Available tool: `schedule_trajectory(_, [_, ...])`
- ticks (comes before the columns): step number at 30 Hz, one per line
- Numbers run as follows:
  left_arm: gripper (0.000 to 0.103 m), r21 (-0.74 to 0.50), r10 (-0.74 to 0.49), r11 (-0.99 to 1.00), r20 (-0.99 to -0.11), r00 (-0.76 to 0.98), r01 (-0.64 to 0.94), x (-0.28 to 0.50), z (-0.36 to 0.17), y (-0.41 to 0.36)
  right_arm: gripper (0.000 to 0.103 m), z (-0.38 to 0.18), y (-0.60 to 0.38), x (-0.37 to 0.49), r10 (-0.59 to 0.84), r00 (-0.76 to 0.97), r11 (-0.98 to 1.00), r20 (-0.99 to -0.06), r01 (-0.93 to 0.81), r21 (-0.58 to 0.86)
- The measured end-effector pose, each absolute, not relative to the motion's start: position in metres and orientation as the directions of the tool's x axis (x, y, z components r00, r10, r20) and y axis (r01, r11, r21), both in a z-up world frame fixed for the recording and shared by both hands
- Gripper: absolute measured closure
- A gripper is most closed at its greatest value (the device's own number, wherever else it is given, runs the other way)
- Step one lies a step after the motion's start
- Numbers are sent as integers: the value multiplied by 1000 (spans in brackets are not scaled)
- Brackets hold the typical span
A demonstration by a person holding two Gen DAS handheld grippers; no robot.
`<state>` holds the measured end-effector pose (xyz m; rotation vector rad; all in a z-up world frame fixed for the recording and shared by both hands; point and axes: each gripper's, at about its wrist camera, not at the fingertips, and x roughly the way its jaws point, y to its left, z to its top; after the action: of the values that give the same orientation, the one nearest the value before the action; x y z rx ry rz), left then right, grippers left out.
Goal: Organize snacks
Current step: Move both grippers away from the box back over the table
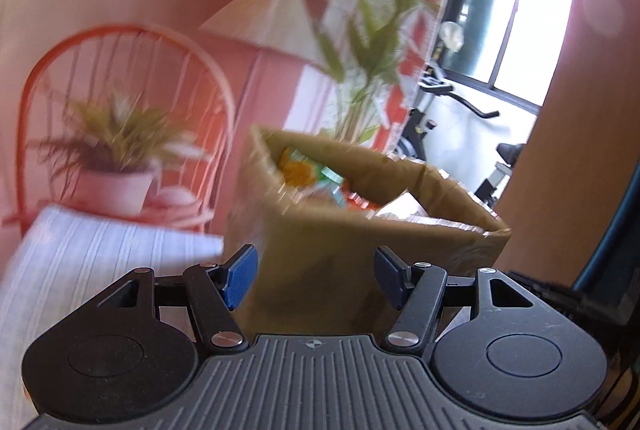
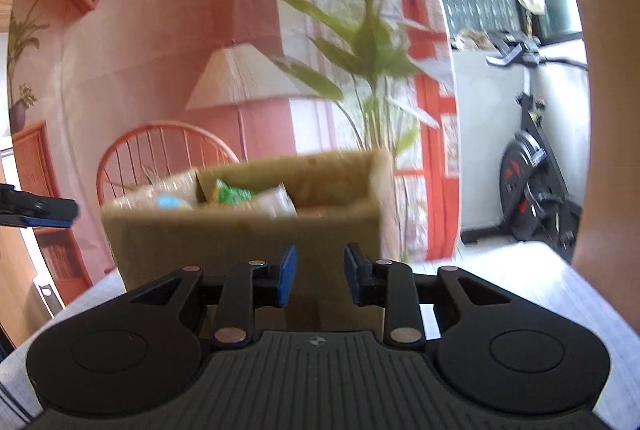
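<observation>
An open brown cardboard box stands on the table just ahead of both grippers. Colourful snack packets lie inside it. The box also shows in the right wrist view, with green and clear packets inside. My left gripper is open and empty, its blue pads in front of the box's near corner. My right gripper is open and empty, close to the box's near wall. The left gripper's tip shows at the left edge of the right wrist view.
A white striped cloth covers the table. A pink backdrop with a printed lamp, chair and plant hangs behind. A tall green plant stands behind the box. An exercise bike stands at the right by the window.
</observation>
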<state>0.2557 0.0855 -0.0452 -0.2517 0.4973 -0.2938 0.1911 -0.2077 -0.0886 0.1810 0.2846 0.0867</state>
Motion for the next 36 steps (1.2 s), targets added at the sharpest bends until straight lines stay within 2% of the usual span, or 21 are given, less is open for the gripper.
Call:
schedule_trajectory(3, [38, -315, -305, 935, -475, 825, 164, 253, -66, 86, 66, -109, -207, 187, 102, 941, 981, -324, -42, 187])
schedule_trajectory(9, [38, -323, -278, 940, -534, 798, 111, 252, -98, 81, 65, -150, -203, 194, 97, 901, 985, -422, -25, 173])
schedule_trajectory(14, [38, -337, -284, 937, -568, 773, 97, 256, -113, 79, 49, -184, -196, 209, 133, 838, 984, -529, -48, 170])
schedule_trajectory(17, [38, -336, -286, 937, -585, 759, 94, 259, -119, 78, 46, -199, -189, 217, 119, 809, 990, -576, -51, 132])
schedule_trajectory(19, [38, -340, -287, 936, -594, 751, 89, 259, -123, 77, 44, -204, -187, 226, 117, 796, 990, -594, -44, 136])
schedule_trajectory(21, [38, -342, -288, 936, -601, 745, 86, 259, -126, 77, 31, -205, -186, 233, 116, 794, 989, -596, -40, 139])
schedule_trajectory(24, [39, -343, -291, 936, -612, 735, 84, 259, -131, 75, 25, -204, -183, 244, 115, 797, 990, -592, -41, 138])
schedule_trajectory(31, [49, -360, -308, 930, -647, 698, 76, 268, -148, 65, 27, -217, -181, 258, 78, 781, 991, -620, 9, 136])
schedule_trajectory(34, [57, -372, -325, 924, -652, 686, 84, 275, -155, 59, 37, -219, -186, 253, 47, 795, 989, -605, 48, 140])
schedule_trajectory(36, [61, -367, -332, 925, -657, 677, 97, 281, -160, 50, 50, -220, -185, 249, 53, 803, 989, -594, 41, 144])
